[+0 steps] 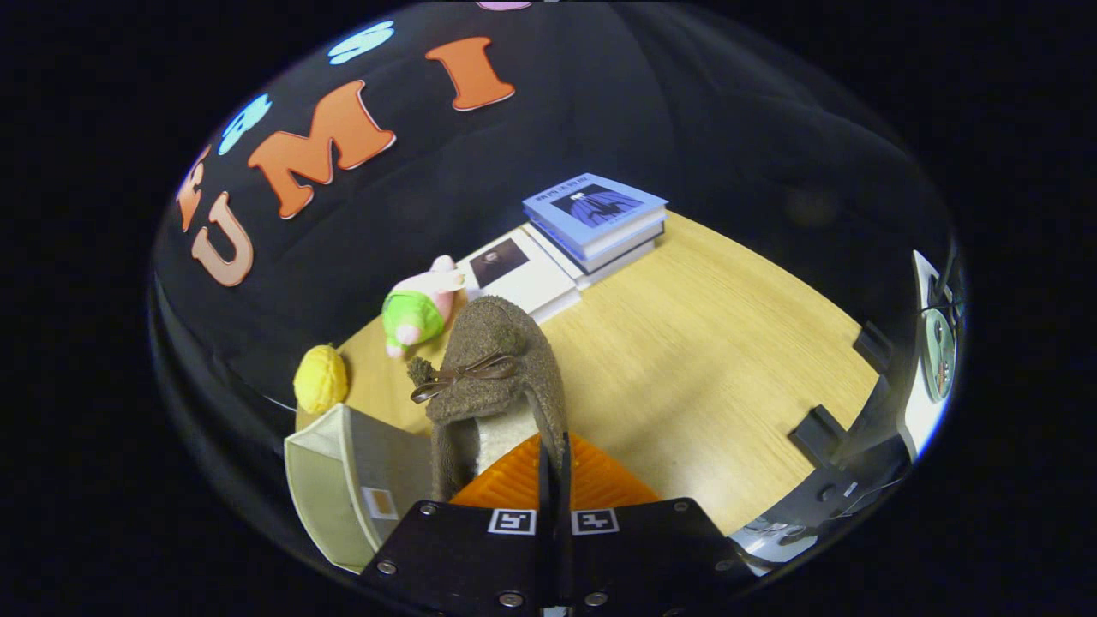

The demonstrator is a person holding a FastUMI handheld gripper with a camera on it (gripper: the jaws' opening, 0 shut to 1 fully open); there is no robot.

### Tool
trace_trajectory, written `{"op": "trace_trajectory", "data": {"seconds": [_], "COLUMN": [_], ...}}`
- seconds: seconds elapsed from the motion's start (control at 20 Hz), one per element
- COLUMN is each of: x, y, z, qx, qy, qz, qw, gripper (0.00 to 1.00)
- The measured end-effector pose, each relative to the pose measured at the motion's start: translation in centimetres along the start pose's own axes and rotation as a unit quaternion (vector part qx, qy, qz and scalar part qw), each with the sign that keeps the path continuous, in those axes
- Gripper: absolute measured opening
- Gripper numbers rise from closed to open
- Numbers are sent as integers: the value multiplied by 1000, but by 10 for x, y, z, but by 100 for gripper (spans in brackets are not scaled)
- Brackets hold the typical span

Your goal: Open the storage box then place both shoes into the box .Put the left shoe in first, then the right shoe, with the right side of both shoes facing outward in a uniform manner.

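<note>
Above the wooden table (703, 343), my gripper (554, 463) holds a brown fuzzy shoe (497, 377) aloft, fingers pinched together on its rear collar, toe pointing to 12 o'clock. At 9 o'clock of the fingers sits the cream storage box (343, 480); whether it is open I cannot tell. I judge this shoe not yet boxed, and I cannot say which shoe it is. Books (596, 223) lie at 1 o'clock, plush toys (420, 308) at 11.

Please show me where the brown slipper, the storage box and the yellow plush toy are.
brown slipper (497, 360): gripper view, on its fuzzy toe by the bow.
storage box (330, 480): gripper view, on its beige side wall.
yellow plush toy (320, 378): gripper view, on its body.
</note>
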State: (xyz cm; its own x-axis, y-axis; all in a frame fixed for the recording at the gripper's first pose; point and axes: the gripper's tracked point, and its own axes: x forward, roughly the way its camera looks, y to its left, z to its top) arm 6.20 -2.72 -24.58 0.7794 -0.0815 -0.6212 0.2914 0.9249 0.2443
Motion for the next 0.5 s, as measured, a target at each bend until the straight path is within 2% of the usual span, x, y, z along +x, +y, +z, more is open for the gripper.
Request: {"op": "trace_trajectory", "data": {"seconds": [0.3, 0.5], "x": [-52, -72], "y": [100, 145], "z": [-13, -38], "qx": [-23, -41], "qy": [-5, -4], "qz": [81, 107], "qw": [996, 993], "gripper": [1, 1]}}
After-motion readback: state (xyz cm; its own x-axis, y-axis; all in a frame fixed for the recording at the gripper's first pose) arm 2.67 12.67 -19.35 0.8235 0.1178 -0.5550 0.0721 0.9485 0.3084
